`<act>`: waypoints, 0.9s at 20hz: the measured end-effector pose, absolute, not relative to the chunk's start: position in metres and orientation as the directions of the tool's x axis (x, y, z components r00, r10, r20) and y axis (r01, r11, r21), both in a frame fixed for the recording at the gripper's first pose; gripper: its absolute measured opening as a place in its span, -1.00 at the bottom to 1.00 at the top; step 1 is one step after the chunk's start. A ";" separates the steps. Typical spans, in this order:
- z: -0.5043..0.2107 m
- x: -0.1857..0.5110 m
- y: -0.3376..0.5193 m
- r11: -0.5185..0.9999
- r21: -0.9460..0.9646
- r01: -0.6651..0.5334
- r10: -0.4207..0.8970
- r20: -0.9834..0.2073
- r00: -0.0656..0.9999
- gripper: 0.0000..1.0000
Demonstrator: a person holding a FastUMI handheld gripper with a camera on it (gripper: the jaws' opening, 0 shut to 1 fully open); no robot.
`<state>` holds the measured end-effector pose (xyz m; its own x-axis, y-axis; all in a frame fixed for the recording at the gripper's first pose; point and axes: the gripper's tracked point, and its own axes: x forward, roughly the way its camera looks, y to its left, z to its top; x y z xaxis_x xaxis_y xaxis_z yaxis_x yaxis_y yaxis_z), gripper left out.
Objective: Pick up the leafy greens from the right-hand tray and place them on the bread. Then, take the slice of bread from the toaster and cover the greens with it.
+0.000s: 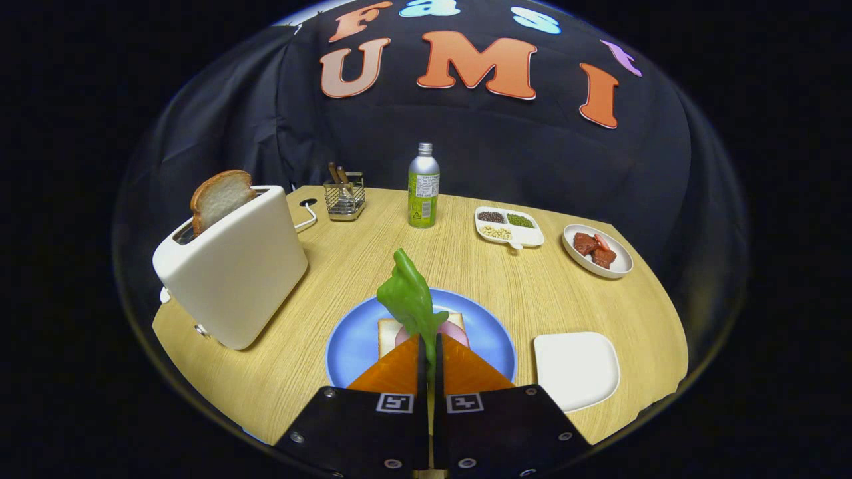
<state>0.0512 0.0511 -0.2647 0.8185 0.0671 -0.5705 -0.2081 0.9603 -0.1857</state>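
My gripper (429, 340) is shut on the leafy greens (407, 299), which stick up from between the orange fingers (393, 372). Below and just ahead of the fingertips lies a blue plate (349, 346) with a slice of bread (387, 332) and a pink slice of meat (456, 330) on it. The greens hang above that bread. A white toaster (233, 266) stands left of the plate with a slice of bread (218, 196) poking out of its slot. To the right of the plate sits the white square tray (576, 369), bare.
At the back of the wooden table stand a wire holder with utensils (345, 196), a green-labelled bottle (423, 186), a divided dish of beans (508, 226) and a white plate of red meat pieces (597, 250). The toaster's cord (307, 216) lies behind it.
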 end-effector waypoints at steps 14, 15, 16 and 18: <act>-0.284 0.065 0.046 0.954 -0.224 -0.199 0.035 -0.579 0.815 -0.87; -0.289 0.063 0.047 0.953 -0.225 -0.203 0.033 -0.590 0.807 -0.81; -0.292 0.062 0.045 0.951 -0.232 -0.202 0.026 -0.593 0.804 -0.78; -0.300 0.063 0.044 0.949 -0.240 -0.206 0.020 -0.605 0.796 -0.76</act>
